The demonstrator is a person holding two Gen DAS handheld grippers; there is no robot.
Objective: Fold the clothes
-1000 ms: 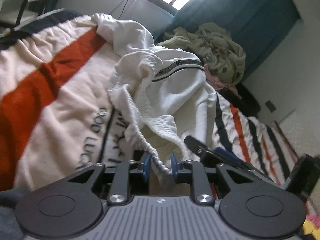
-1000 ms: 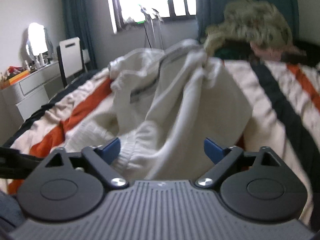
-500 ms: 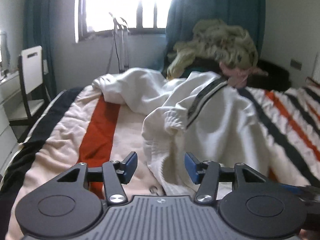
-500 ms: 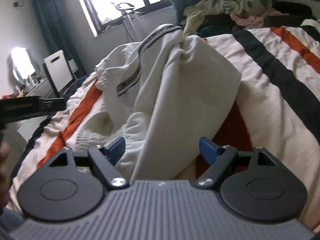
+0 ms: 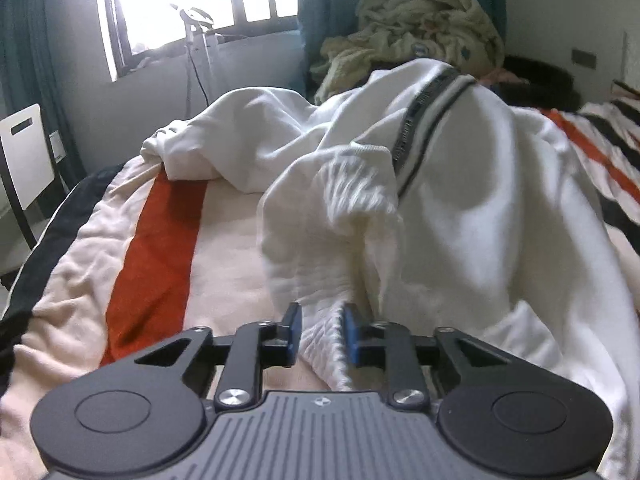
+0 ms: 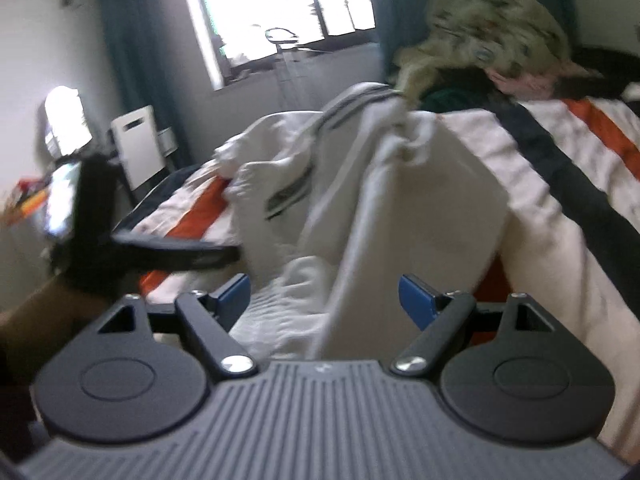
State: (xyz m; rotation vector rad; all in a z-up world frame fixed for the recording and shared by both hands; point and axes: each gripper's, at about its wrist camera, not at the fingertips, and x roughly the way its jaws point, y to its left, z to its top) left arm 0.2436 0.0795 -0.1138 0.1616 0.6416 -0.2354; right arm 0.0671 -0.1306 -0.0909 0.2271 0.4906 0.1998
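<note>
Left wrist view: our left gripper (image 5: 319, 334) has just been closing, and the ribbed hem (image 5: 324, 340) of the white top (image 5: 472, 216) sits between its blue pads (image 5: 295, 330). The jaws stand nearly together. Whether the pads already bite the cloth or just flank it, we cannot tell for sure; we read it as a fresh pinch on the hem. The top lies bunched on the striped blanket (image 5: 156, 248), humped up, with its dark-trimmed neckband (image 5: 424, 120) on the crest of the hump and a sleeve trailing off across the blanket toward the window (image 5: 192, 4). No flat panel, no crease line anywhere. Beyond the top a heap (image 5: 428, 28) of olive laundry waits, untouched.

Right wrist view (blurred): our right gripper (image 6: 325, 298) has its jaws wide apart. A fold of the top (image 6: 420, 216) passes between them, but the pads (image 6: 416, 300) stand clear of it, so nothing is held. The left gripper's dark body (image 6: 168, 256) reaches in from the side toward the near edge of the top, low over the blanket (image 6: 568, 168).

Status, our judgement: folding has barely started. One hem corner is about taken. Left to do: the right gripper takes a second corner, we spread the top flat, fold in the sleeves, fold the body, then do the heap.
</note>
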